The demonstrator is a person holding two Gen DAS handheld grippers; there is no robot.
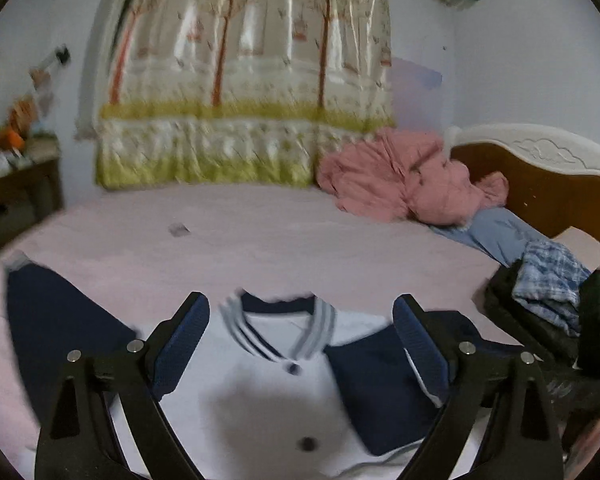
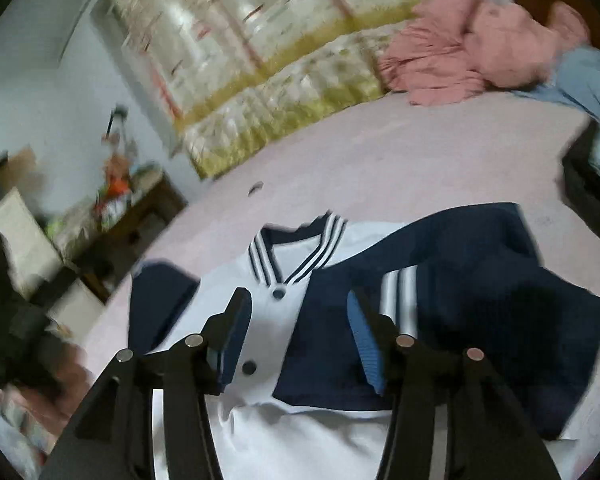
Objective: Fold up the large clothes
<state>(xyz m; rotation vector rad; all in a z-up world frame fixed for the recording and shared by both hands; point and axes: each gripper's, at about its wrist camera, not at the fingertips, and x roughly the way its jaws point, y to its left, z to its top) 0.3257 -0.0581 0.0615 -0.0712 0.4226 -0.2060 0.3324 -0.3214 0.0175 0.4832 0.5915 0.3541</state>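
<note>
Both the left gripper [image 1: 302, 308] and right gripper [image 2: 300, 304] hover with fingers spread, empty, above the jacket [image 2: 268, 320]; the left sleeve [image 1: 60, 320] probably needs a cuff pinch, folded flat across.

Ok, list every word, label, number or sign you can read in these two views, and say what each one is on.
None can be read.
The jacket shows only stripes and buttons, no lettering.
The curtain carries a tree print, no words.
A small dark scrap on the bed sheet is too blurred to tell.
Items on the side table are too blurred to read.
</note>
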